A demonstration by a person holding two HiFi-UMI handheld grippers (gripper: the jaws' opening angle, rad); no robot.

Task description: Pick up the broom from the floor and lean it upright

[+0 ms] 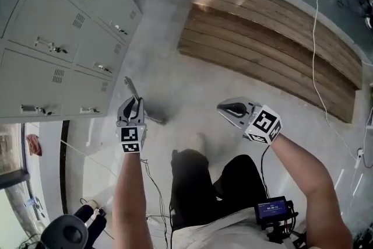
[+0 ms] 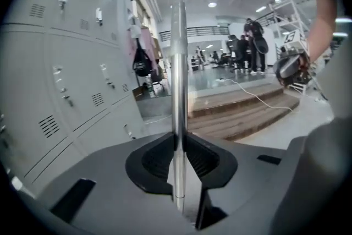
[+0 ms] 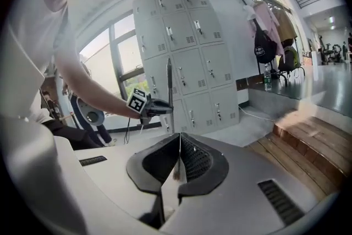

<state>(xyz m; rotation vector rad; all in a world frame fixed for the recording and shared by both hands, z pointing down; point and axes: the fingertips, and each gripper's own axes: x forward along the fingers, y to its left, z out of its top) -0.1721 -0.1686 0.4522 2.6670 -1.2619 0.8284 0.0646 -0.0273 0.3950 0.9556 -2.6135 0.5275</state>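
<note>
Lockers (image 1: 52, 26) upper left of head view. Left gripper (image 1: 133, 103) left of centre, clamped on broom handle (image 1: 150, 115). Handle off floor, near upright in left gripper view, lockers just beyond. Bristle end not in view. Right gripper (image 1: 224, 108) right of centre, jaws pressed together, nothing between. Wooden platform (image 1: 268, 38) upper right. Judgement: pick-up done; leaning against support and release left.

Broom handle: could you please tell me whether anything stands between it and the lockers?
Nothing visible does; the left gripper grips the broom handle, and only floor shows between it and the lockers.
</note>
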